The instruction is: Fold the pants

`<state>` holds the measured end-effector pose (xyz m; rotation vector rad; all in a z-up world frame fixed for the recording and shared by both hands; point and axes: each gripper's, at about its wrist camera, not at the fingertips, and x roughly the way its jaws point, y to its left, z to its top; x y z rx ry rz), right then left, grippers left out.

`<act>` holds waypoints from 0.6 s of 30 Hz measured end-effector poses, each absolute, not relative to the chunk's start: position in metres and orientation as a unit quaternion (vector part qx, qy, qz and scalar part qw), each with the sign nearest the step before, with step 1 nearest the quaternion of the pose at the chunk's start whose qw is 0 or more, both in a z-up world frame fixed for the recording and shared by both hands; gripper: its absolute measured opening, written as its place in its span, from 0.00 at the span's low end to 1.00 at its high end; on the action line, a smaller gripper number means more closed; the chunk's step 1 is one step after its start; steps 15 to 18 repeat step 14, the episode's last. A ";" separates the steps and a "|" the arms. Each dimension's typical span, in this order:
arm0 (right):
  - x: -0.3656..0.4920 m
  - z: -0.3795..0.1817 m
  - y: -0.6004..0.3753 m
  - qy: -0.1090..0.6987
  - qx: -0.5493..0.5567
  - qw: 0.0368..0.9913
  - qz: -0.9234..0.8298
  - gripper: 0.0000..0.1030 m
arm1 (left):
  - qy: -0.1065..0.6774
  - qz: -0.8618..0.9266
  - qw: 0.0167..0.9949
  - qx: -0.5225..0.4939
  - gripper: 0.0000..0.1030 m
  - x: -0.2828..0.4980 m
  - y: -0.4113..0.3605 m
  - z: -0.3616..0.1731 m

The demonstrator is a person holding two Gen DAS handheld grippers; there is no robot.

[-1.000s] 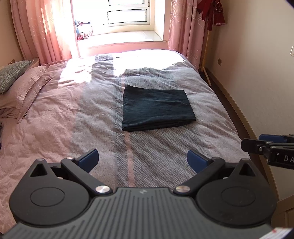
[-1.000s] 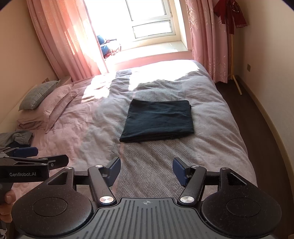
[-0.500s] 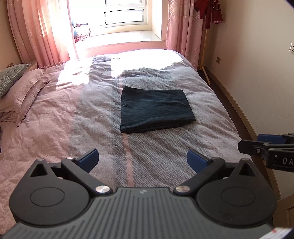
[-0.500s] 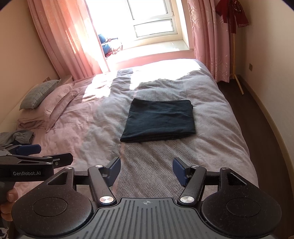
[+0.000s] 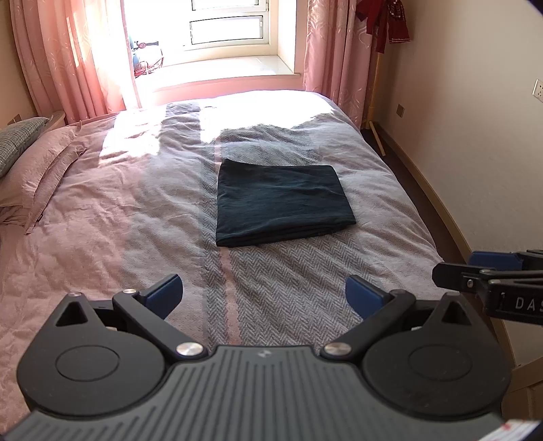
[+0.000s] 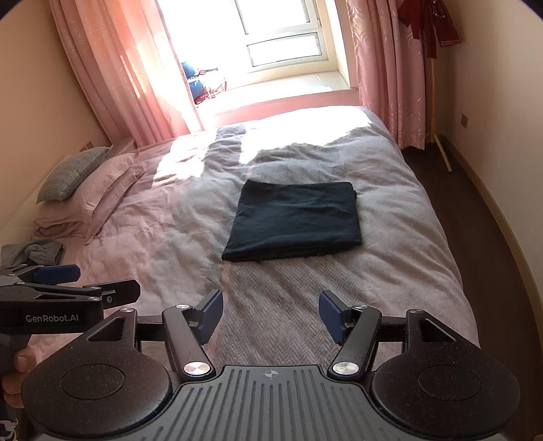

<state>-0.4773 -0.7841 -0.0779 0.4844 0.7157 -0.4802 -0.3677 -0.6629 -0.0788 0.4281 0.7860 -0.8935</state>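
Note:
The dark pants (image 5: 281, 202) (image 6: 295, 220) lie folded into a flat rectangle in the middle of the bed (image 5: 101, 210) (image 6: 400, 271). My left gripper (image 5: 264, 295) hovers open over the near end of the bed, well short of the pants, with nothing between its blue pads. My right gripper (image 6: 269, 313) is open too and holds nothing, also well back from the pants. Each gripper shows at the edge of the other's view: the right one (image 5: 488, 274) and the left one (image 6: 68, 288).
Pillows (image 6: 81, 190) lie at the left end of the bed, with a grey garment (image 6: 34, 251) near them. Pink curtains (image 5: 78, 57) frame a bright window (image 5: 224, 30). A wall (image 5: 475, 135) and dark floor strip (image 6: 475, 217) run along the right side. A hand (image 6: 17, 369) holds the left gripper.
Both grippers have drifted slightly, tilting upward so more of the window shows. The folded pants have not moved. Both grippers stay open.

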 end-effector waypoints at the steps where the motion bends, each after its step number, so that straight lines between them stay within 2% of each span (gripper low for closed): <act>1: -0.478 -0.078 -0.785 0.344 0.232 0.880 -0.230 0.58 | 0.367 -0.418 0.807 0.200 0.98 -0.368 -0.663 -0.079; 18: -0.479 -0.079 -0.786 0.342 0.233 0.880 -0.232 0.58 | 0.372 -0.422 0.803 0.197 0.98 -0.372 -0.672 -0.080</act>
